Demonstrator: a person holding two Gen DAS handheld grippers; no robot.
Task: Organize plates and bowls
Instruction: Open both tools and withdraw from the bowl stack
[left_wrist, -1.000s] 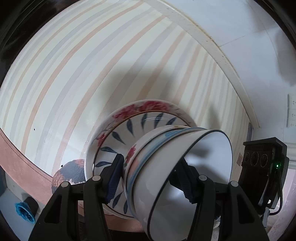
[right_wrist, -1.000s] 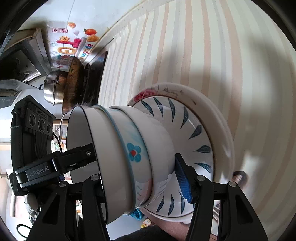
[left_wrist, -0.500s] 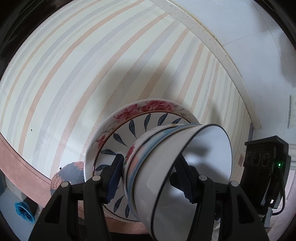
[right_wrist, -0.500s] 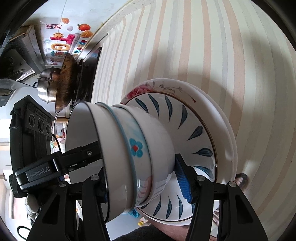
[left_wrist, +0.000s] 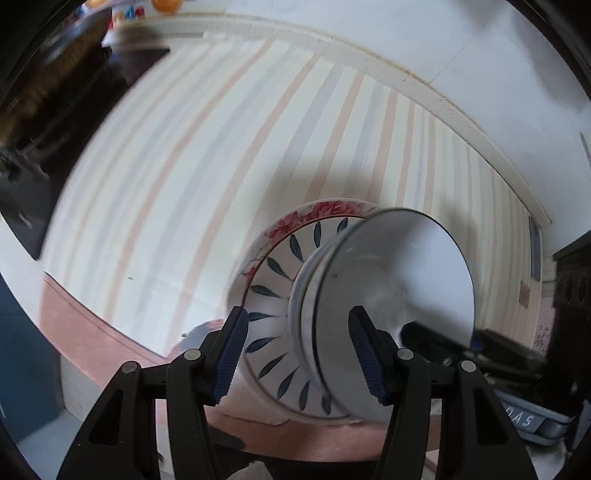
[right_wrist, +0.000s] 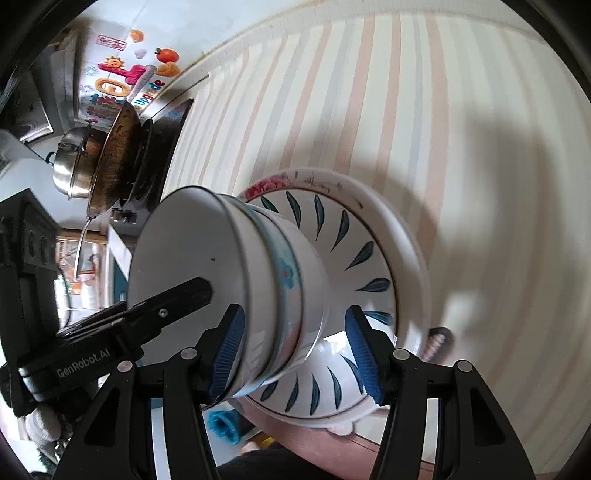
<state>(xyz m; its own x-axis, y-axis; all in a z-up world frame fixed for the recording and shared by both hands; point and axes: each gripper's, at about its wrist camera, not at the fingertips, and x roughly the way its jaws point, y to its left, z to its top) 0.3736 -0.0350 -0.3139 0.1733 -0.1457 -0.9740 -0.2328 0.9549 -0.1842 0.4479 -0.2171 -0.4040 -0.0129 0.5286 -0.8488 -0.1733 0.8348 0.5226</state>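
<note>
Both grippers, left (left_wrist: 297, 354) and right (right_wrist: 293, 349), have swung the stacked white ceramic bowls (right_wrist: 236, 280) and leaf-painted plates (right_wrist: 354, 295) toward the striped counter's (right_wrist: 461, 129) front edge. Each pair of fingers spans the stack's rim, holding it aloft, so set-down seems close.

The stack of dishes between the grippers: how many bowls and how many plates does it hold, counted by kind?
Bowls: 3, nested together.
Plates: 2, one with blue leaves, one with red flowers behind it.
Total: 5 dishes.
</note>
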